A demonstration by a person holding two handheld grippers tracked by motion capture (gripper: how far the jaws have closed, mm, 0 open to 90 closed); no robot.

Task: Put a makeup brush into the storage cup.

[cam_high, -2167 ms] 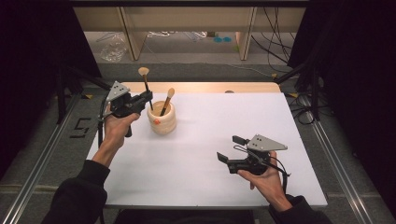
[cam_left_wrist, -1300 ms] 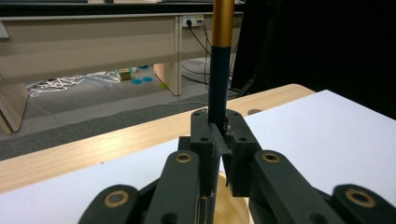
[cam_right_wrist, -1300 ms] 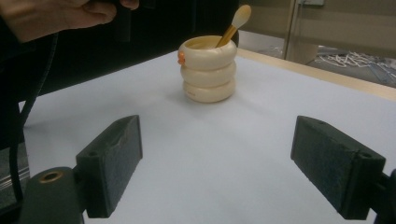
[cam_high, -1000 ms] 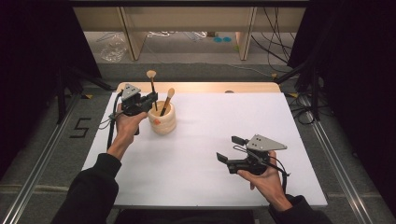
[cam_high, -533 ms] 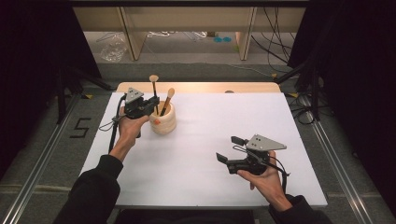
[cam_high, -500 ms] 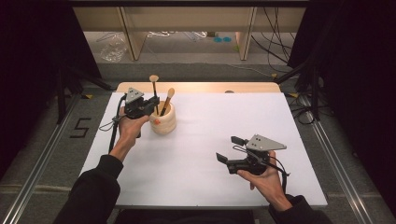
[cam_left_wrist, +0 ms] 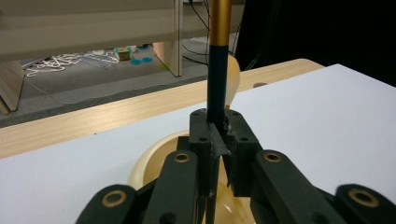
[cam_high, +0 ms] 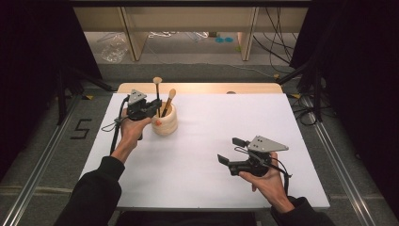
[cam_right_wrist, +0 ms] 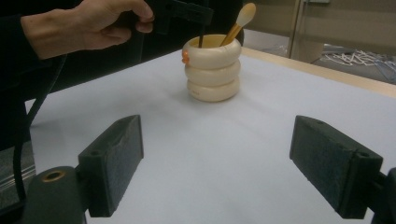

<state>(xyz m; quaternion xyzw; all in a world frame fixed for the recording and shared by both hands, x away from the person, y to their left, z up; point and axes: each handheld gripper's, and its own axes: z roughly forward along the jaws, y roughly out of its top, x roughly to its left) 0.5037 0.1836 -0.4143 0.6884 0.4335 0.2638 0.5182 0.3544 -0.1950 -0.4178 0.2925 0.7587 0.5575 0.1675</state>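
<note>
While my left gripper (cam_high: pixel 151 107) clamps the dark-handled brush (cam_left_wrist: pixel 217 70) upright over the cream holder (cam_high: pixel 165 121) near the table's (cam_high: pixel 282 127) far left corner, my right gripper (cam_right_wrist: pixel 219 172) gapes empty by the near right edge.

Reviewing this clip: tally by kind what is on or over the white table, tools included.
Brushes: 2, one dark-handled brush clamped in the left tool, one wooden brush leaning in the holder
Cream ringed holder: 1
Tools: 2, with the right tool open
Total: 5
</note>
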